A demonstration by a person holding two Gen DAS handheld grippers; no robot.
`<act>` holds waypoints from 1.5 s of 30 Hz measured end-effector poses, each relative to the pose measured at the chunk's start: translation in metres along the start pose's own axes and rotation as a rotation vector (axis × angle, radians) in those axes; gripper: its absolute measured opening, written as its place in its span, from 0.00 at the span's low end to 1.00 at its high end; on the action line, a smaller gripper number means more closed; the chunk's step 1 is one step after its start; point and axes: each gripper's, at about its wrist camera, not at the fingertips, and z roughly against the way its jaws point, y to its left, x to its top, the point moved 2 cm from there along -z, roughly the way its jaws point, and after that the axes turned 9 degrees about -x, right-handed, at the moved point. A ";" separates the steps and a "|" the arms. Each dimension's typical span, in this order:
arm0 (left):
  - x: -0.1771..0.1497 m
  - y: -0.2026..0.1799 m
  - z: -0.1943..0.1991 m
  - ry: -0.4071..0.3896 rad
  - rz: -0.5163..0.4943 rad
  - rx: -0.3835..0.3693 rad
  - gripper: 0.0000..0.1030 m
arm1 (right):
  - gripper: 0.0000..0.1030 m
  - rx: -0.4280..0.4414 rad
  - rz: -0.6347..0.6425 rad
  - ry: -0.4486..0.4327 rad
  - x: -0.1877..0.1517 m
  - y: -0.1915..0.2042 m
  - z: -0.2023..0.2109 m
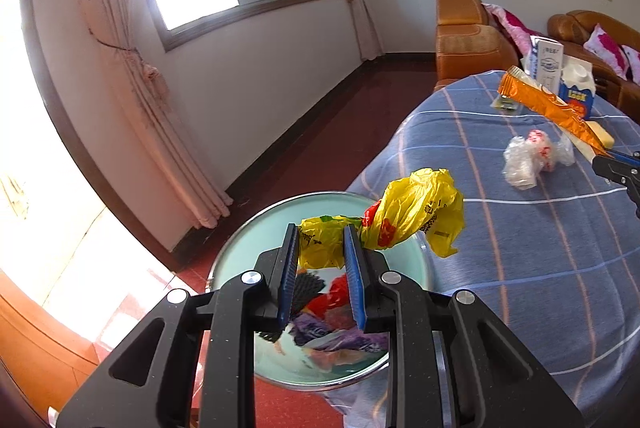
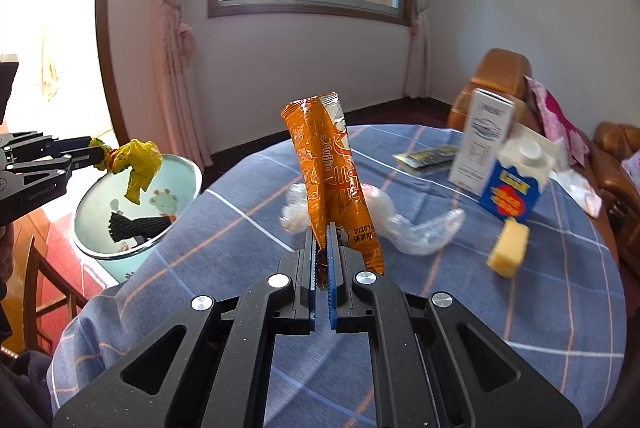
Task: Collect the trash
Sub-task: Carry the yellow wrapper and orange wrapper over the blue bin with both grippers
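My left gripper holds a crumpled yellow plastic bag between its blue pads, right over the pale green trash bin; the bin holds several wrappers. The same bag and bin show at the left of the right wrist view. My right gripper is shut on the bottom of an orange snack wrapper, held upright above the blue checked table. The wrapper also shows in the left wrist view.
On the table lie a crumpled clear plastic wrap, a yellow sponge block, a blue milk carton, a white box and a dark sachet. Orange sofas stand behind. Red floor lies below.
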 end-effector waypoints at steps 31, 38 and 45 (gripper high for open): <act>-0.024 0.071 -0.006 0.034 0.062 0.237 0.22 | 0.05 0.145 0.222 -0.010 0.040 0.099 -0.055; -0.026 0.076 -0.005 0.037 0.072 0.261 0.22 | 0.05 0.160 0.262 -0.002 0.045 0.115 -0.067; -0.027 0.081 -0.006 0.036 0.087 0.278 0.22 | 0.05 0.170 0.299 0.012 0.047 0.129 -0.076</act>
